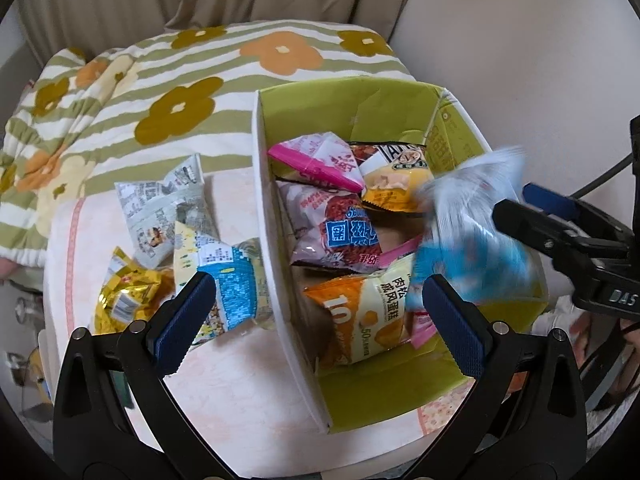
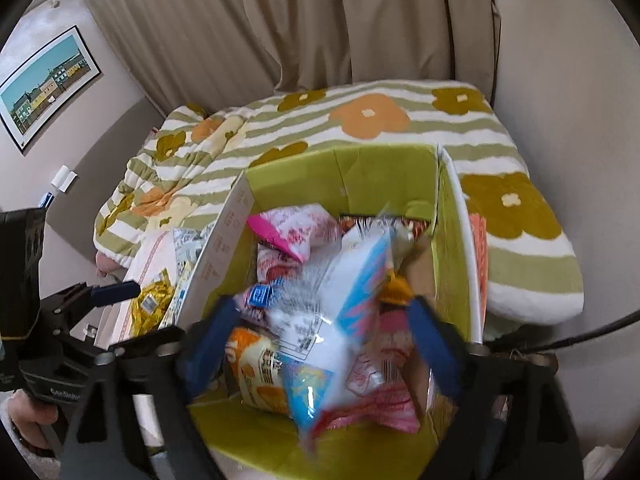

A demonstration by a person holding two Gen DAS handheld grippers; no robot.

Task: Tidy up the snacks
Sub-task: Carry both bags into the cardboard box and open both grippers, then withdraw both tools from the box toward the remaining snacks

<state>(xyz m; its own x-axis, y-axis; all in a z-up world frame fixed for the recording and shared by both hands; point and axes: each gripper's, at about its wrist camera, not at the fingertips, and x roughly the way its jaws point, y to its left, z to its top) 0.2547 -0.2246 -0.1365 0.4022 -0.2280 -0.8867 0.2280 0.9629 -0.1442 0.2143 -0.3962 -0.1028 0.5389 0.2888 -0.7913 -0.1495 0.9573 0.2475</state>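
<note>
Beige curtains behind, a flower-striped blanket [image 1: 192,92] bunched at the back, and a pale pink table [image 1: 224,380] carrying a green-lined cardboard box [image 1: 400,400] that's clearly the collection spot for the snacks. From the left wrist view, the left gripper [image 1: 316,320] is spread wide with nothing between its pads, hanging right over the box's white wall, so I'd guess it's between picks. Three packets still wait on the table left of the box: a newsprint-pattern packet [image 1: 160,208], a gold packet [image 1: 124,300] and a blue-and-yellow packet [image 1: 228,280] leaning against the wall. Over on the right, the right gripper [image 1: 516,208] is above the box with a blurry blue-and-white packet [image 1: 472,232] by its tips. From the right wrist view, the right gripper [image 2: 320,336] has its jaws parted and that blue-and-white packet [image 2: 340,312] sits smeared between them, not pinched, looks like it's dropping onto the pile below, on top of the orange cake packet [image 2: 256,364] and pink packets [image 2: 292,228].
</note>
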